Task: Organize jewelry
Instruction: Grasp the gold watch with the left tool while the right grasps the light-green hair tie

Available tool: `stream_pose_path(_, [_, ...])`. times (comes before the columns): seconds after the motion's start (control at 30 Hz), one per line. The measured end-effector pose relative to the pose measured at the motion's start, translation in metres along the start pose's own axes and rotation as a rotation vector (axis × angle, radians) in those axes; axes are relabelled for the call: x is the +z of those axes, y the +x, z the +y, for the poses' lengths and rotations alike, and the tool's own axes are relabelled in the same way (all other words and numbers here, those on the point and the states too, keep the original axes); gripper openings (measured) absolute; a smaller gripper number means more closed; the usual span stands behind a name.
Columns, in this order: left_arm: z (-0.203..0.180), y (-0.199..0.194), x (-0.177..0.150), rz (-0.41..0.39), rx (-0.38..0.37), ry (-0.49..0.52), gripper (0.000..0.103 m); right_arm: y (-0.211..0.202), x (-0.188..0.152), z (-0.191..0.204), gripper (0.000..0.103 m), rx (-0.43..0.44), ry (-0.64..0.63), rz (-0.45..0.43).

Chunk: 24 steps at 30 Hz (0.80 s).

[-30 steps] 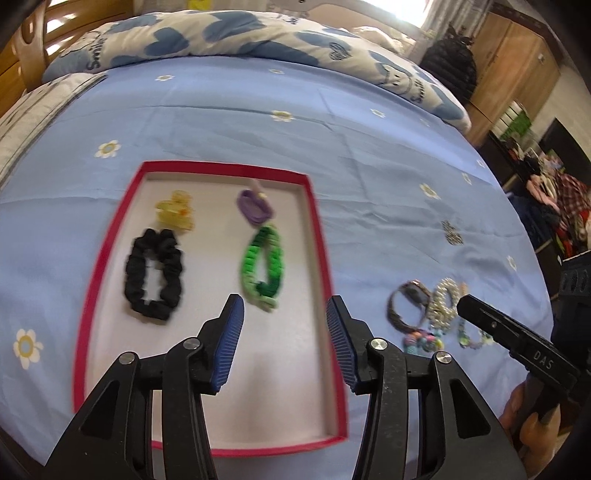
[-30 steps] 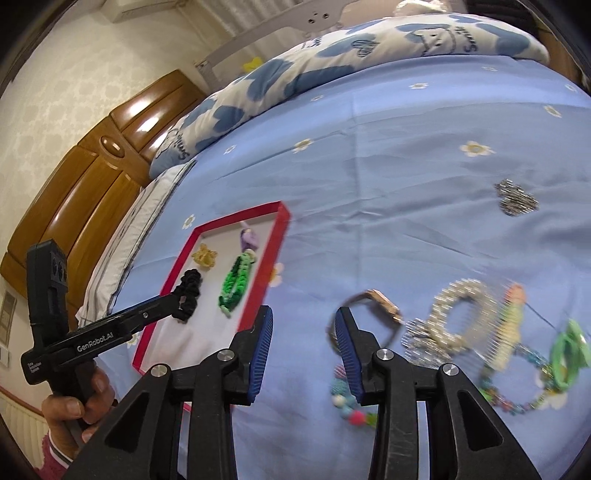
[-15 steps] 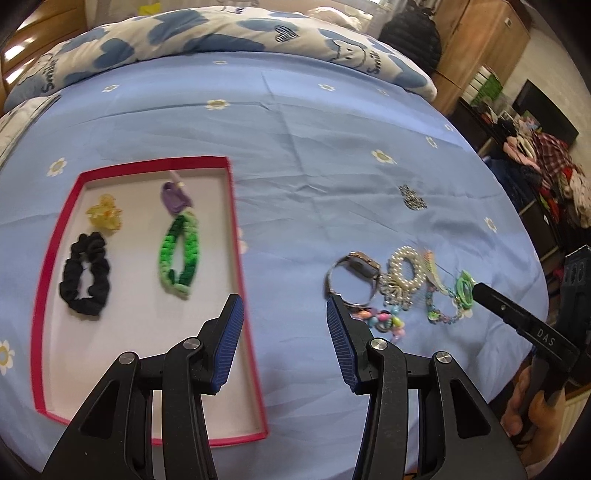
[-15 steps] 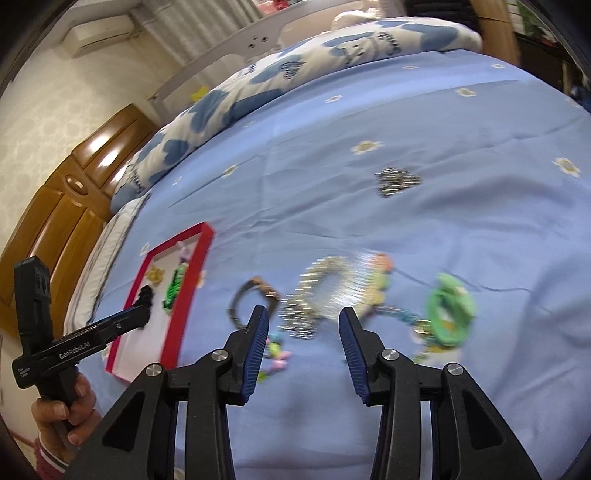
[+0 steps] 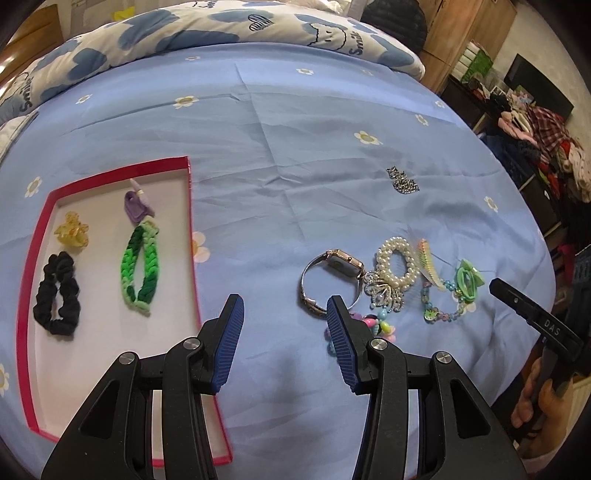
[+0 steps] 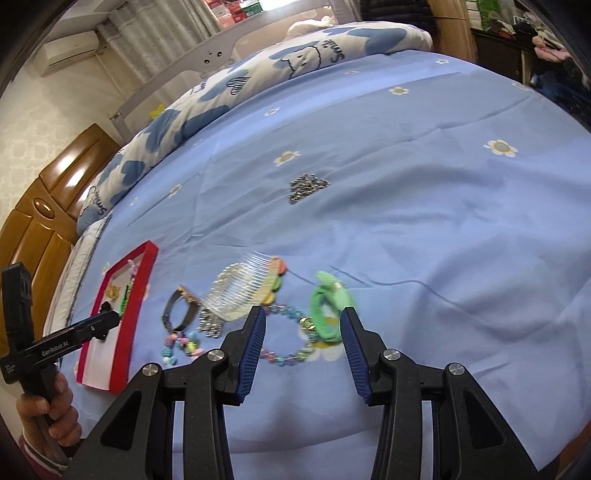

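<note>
1. The scene is a bed covered with a light blue sheet (image 5: 295,122) printed with small daisies; a quilt (image 5: 207,29) with blue hearts lies along its far edge.
2. A loose group of jewelry lies on the sheet at the right of the left wrist view: a wristwatch (image 5: 334,275) with a metal band, a pearl bracelet (image 5: 397,267) just to its right, a silver brooch (image 5: 384,301) touching the pearls on the near side, and a pale hair comb (image 5: 428,267) leaning over the pearls.
3. Farther right are a green hair tie (image 5: 467,282) and a bracelet of small blue and coloured beads (image 5: 441,314); the two touch. A cluster of bright beads (image 5: 376,326) lies near the watch, partly hidden by a finger of the gripper.
4. A small heap of silver chain (image 5: 402,181) lies apart, farther away on the sheet.
5. At the left stands a shallow tray (image 5: 190,236) with a red rim. Inside it are a black scrunchie (image 5: 57,295), a green braided band (image 5: 142,271), a yellow claw clip (image 5: 72,232) and a purple clip (image 5: 136,205).
6. The left gripper (image 5: 284,325) hangs over bare sheet between the tray and the watch, its jaws apart and nothing between them.
7. The right gripper (image 6: 303,332) hangs over the beaded bracelet and the green tie; its jaws are apart and grip nothing.
8. A hand (image 6: 48,417) holds the left gripper's handle.
</note>
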<state>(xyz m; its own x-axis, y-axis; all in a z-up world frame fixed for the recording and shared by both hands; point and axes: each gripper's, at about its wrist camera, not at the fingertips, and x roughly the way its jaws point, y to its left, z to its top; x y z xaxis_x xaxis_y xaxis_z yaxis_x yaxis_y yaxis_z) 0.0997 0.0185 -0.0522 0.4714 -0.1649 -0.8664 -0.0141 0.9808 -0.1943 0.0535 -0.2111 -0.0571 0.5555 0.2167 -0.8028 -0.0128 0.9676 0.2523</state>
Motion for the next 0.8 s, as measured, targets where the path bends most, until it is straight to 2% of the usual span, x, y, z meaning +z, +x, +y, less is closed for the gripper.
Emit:
stream_pose_path(0.3, [-0.011,0.032,0.013,0.046,0.011,0.034,0.045,0.019,0.003,-0.014,0.044,-0.04,-0.022,0.028])
stream_pose_path(0.6, [-0.021,0.077,0.021,0.125,0.059,0.099,0.044,0.036,0.005,-0.02,0.042,-0.058,-0.057,0.064])
stream_pose_path(0.67, [-0.022,0.084,0.021,0.133,0.069,0.107,0.039,0.037,0.004,-0.019,0.038,-0.067,-0.073,0.064])
stream_pose_path(0.7, [-0.023,0.085,0.021,0.13,0.073,0.114,0.03,0.038,0.004,-0.019,0.036,-0.074,-0.079,0.064])
stream_pose_path(0.73, [-0.024,0.085,0.022,0.126,0.07,0.122,0.017,0.039,0.004,-0.019,0.03,-0.077,-0.082,0.064])
stream_pose_path(0.77, [-0.025,0.085,0.022,0.128,0.062,0.126,0.011,0.04,0.004,-0.02,0.021,-0.077,-0.082,0.066])
stream_pose_path(0.8, [-0.026,0.086,0.023,0.132,0.055,0.128,0.006,0.04,0.004,-0.021,0.016,-0.076,-0.079,0.067])
